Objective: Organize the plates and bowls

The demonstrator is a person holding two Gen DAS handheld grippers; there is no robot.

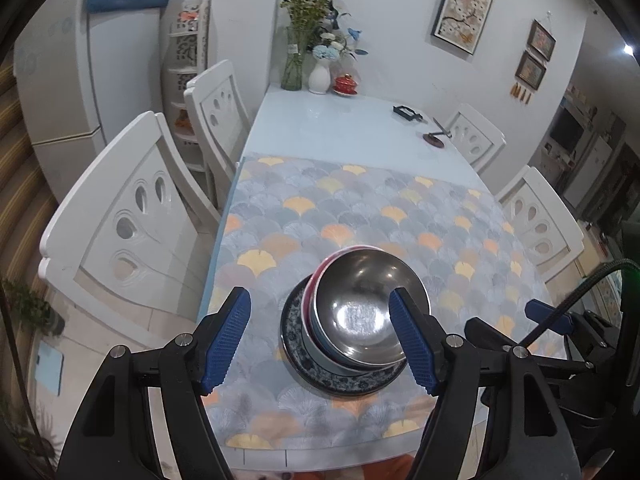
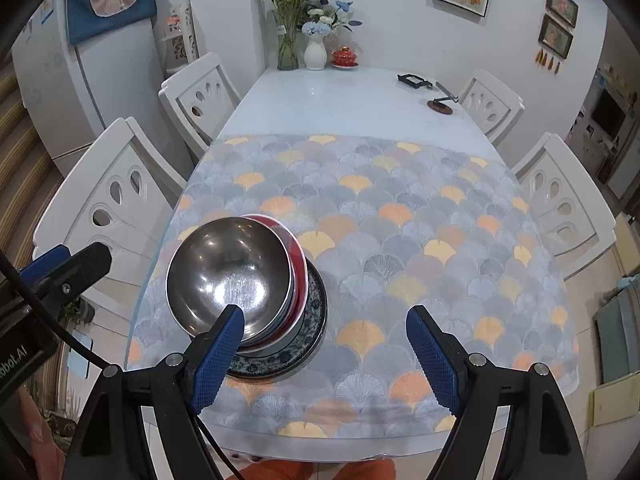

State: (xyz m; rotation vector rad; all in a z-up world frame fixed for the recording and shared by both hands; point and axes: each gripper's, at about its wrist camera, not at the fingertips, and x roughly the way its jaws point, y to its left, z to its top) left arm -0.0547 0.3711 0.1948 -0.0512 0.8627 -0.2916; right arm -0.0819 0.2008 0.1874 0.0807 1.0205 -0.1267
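A steel bowl (image 1: 362, 304) sits on top of a stack: under it a red-rimmed bowl (image 1: 310, 300) and at the bottom a dark blue patterned plate (image 1: 344, 380). The stack stands on the fan-patterned tablecloth (image 1: 360, 208). My left gripper (image 1: 320, 344) is open and empty, held above and in front of the stack. In the right wrist view the steel bowl (image 2: 228, 272), red bowl (image 2: 298, 268) and plate (image 2: 312, 320) lie at lower left. My right gripper (image 2: 326, 356) is open and empty, right of the stack.
White chairs (image 1: 132, 216) (image 2: 560, 200) stand on both sides of the table. At the far end stand a glass vase (image 2: 288, 48), a white vase (image 2: 315, 54) and a red lidded cup (image 2: 345, 57). A black holder (image 2: 412, 80) and a small stand (image 2: 440, 104) lie at back right.
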